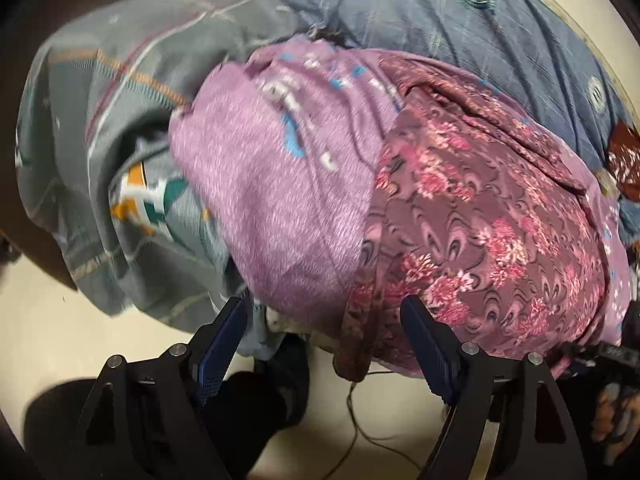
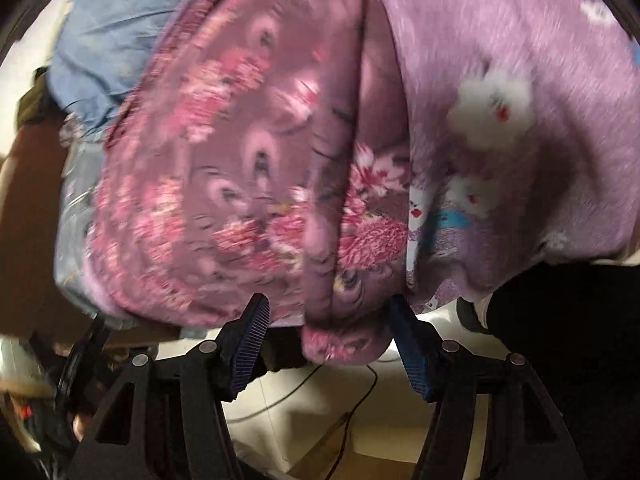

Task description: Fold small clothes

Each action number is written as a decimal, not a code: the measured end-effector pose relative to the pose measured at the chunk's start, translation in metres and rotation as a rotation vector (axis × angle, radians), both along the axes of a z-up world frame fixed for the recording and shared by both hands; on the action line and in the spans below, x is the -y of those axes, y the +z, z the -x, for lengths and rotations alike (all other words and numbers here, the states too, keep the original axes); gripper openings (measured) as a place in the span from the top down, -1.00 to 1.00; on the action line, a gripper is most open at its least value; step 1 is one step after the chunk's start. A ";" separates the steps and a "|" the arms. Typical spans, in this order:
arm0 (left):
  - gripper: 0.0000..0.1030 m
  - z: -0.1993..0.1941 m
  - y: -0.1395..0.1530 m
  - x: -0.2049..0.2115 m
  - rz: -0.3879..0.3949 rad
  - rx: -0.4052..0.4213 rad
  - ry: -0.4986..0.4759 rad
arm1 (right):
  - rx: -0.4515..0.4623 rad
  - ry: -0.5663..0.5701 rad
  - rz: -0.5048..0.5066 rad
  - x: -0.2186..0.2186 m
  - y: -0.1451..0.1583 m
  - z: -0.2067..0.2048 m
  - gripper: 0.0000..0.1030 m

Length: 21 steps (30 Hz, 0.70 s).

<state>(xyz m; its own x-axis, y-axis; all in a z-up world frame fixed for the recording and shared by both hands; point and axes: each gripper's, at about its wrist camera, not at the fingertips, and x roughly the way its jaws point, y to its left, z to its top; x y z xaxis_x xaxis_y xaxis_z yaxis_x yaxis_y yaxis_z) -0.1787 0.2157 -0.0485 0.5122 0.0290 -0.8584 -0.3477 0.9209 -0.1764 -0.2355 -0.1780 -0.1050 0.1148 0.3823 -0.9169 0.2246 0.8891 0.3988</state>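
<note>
Left gripper (image 1: 324, 316) at 6 o'clock, jaws spread, gripping nothing; lilac garment (image 1: 256, 200) just above, floral garment (image 1: 480, 216) at 3 o'clock. Right wrist view: right gripper (image 2: 326, 316) parted, floral garment's (image 2: 224, 152) hem hanging between the pads, probably unclamped; blurred.
</note>
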 end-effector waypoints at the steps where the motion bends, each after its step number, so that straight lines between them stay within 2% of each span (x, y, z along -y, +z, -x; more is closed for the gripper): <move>1: -0.53 -0.001 -0.005 0.001 0.015 -0.010 0.006 | 0.002 0.008 0.009 -0.002 -0.003 0.000 -0.25; 3: -0.53 -0.005 -0.016 0.005 0.051 -0.029 0.000 | 0.021 0.047 0.018 -0.005 -0.004 0.001 -0.24; 4: -0.53 -0.007 -0.020 0.005 0.062 -0.039 -0.010 | 0.030 0.056 0.030 -0.005 -0.004 0.002 -0.16; 8: -0.50 -0.019 -0.039 0.017 0.065 -0.071 -0.059 | 0.036 0.055 0.070 0.002 -0.006 0.007 0.66; 10: -0.43 -0.026 -0.047 0.020 0.068 -0.075 -0.074 | 0.033 0.044 0.057 0.007 -0.010 0.010 0.74; 12: -0.10 -0.031 -0.056 0.021 0.076 -0.080 -0.092 | 0.029 0.035 0.045 0.011 -0.012 0.013 0.76; 13: 0.18 -0.032 -0.061 0.020 0.088 -0.090 -0.094 | 0.029 0.033 0.040 0.013 -0.012 0.014 0.77; 14: 0.36 -0.034 -0.067 0.018 0.115 -0.103 -0.095 | 0.031 0.034 0.038 0.014 -0.012 0.015 0.77; 15: 0.67 -0.034 -0.072 0.014 0.136 -0.113 -0.093 | 0.034 0.039 0.038 0.015 -0.012 0.016 0.77; 16: 0.83 -0.034 -0.076 0.011 0.150 -0.117 -0.086 | 0.044 0.029 0.030 0.016 -0.013 0.016 0.77; 21: 0.95 -0.030 -0.073 0.003 0.210 -0.072 -0.082 | 0.046 0.059 0.018 0.004 -0.005 0.014 0.85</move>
<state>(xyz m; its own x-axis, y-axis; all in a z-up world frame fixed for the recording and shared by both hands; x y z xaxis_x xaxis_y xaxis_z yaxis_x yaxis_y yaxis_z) -0.1491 0.2129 -0.1220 0.4429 -0.1936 -0.8754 -0.2915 0.8923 -0.3448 -0.2495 -0.1820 -0.1099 0.1345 0.3729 -0.9181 0.1533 0.9075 0.3911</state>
